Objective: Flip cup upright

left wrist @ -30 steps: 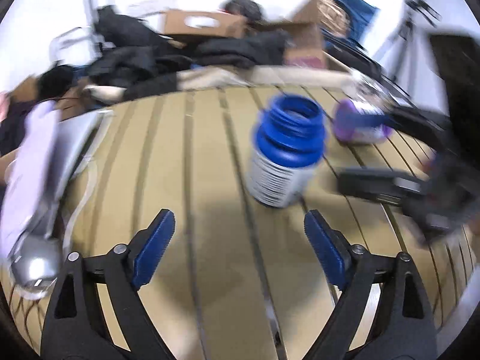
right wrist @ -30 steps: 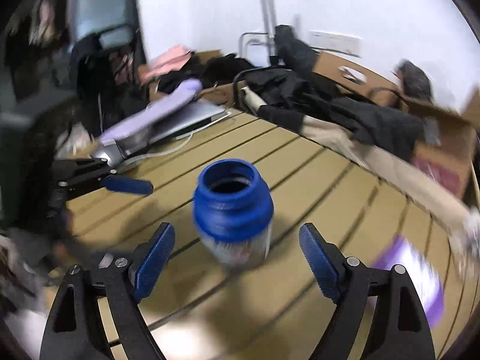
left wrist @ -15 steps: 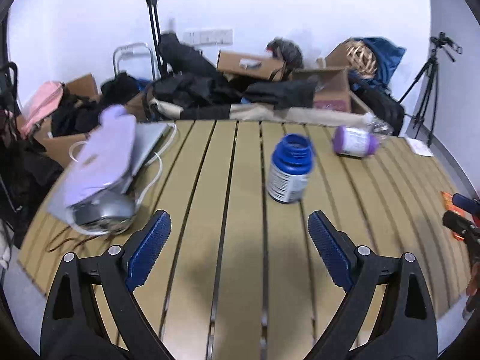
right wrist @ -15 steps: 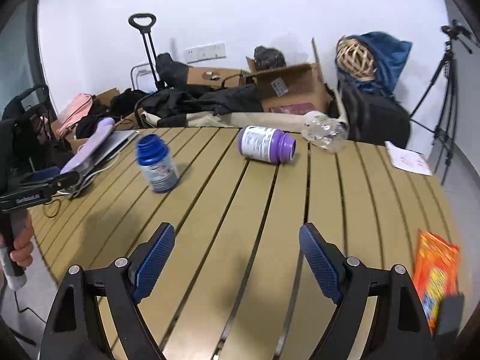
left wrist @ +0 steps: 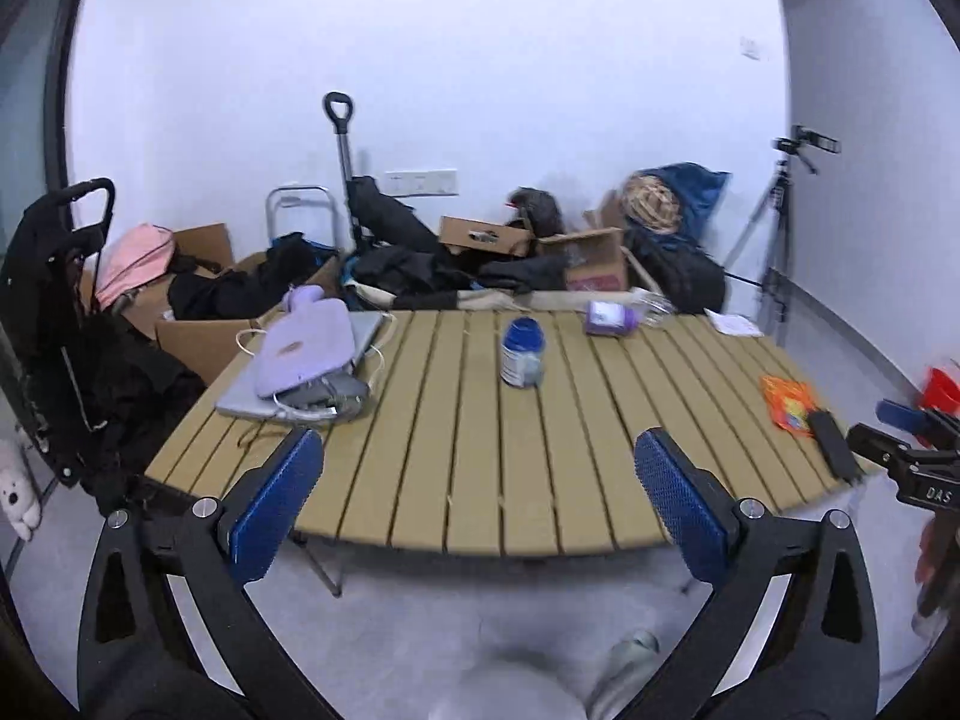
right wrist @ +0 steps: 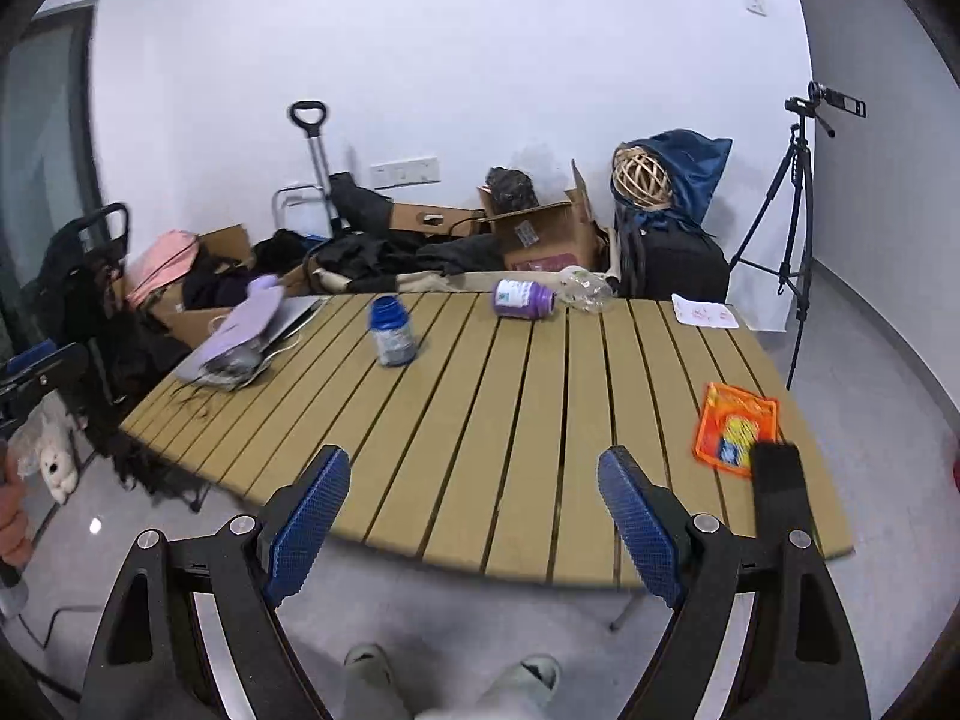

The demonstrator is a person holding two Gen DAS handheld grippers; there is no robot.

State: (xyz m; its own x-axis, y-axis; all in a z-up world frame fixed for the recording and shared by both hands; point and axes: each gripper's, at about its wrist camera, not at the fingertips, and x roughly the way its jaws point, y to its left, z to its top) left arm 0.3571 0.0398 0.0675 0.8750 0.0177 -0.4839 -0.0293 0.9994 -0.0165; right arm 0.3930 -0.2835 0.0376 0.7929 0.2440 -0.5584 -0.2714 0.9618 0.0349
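A blue cup-like jar point(left wrist: 522, 353) with a white label stands upright, mouth up, near the middle of the slatted wooden table point(left wrist: 468, 480); it also shows in the right wrist view point(right wrist: 392, 330). My left gripper point(left wrist: 479, 499) is open and empty, held back off the table's front edge. My right gripper point(right wrist: 474, 516) is open and empty, also behind the front edge. The right gripper's side shows at the far right of the left wrist view point(left wrist: 912, 450).
A purple jar point(right wrist: 523, 299) lies on its side at the table's back beside a clear crumpled bottle point(right wrist: 585, 288). A laptop with a lilac pouch point(left wrist: 303, 354) lies at the left. An orange packet point(right wrist: 733, 427) and black bar point(right wrist: 777, 480) lie at the right. Boxes, bags and a tripod point(right wrist: 792, 228) stand behind.
Both grippers have pulled back from close around the upright blue jar to beyond the table's front edge. The jar stays standing where it was.
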